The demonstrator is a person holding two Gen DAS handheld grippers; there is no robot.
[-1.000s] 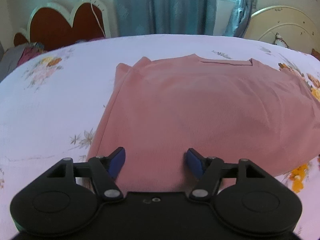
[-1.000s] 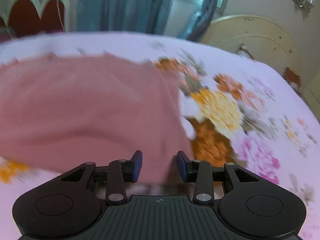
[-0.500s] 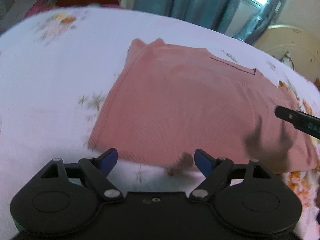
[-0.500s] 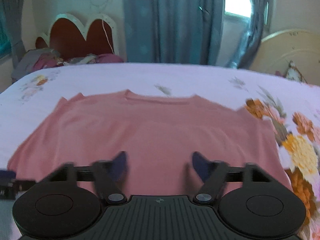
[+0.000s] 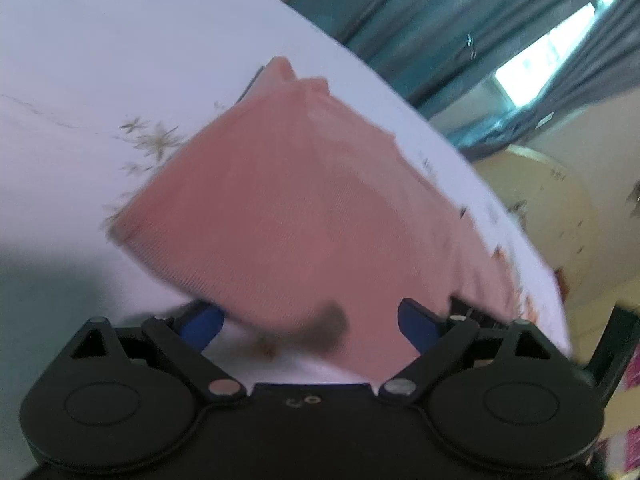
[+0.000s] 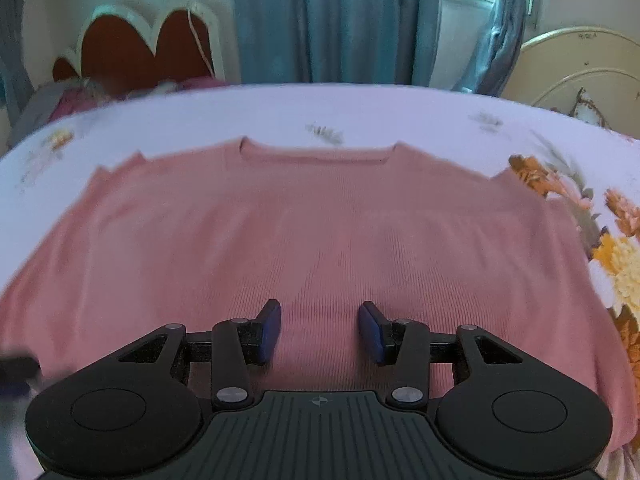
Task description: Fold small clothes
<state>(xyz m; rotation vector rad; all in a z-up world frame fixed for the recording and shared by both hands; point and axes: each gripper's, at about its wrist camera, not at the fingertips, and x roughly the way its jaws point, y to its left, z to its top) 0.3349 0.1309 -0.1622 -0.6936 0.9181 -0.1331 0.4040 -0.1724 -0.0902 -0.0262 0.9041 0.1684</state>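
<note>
A pink knit top (image 6: 320,232) lies flat on the bed, neckline at the far side. In the left wrist view the top (image 5: 304,208) appears tilted, its near left corner close to my fingers. My left gripper (image 5: 310,322) is open wide and empty, just over the top's near hem. My right gripper (image 6: 319,330) is open and empty, low over the middle of the top near its hem. A dark part of the left gripper (image 6: 16,364) shows at the left edge of the right wrist view.
The bed has a white floral sheet (image 6: 400,116) with big orange flowers (image 6: 616,264) at the right. A red scalloped headboard (image 6: 136,48), blue curtains (image 6: 352,20) and a cream headboard (image 6: 580,68) stand behind. Clothes (image 6: 64,100) lie at the far left.
Both grippers let go of the top and opened. The right one swung left to face the top's middle. The left one tilted and drew toward the near left corner.
</note>
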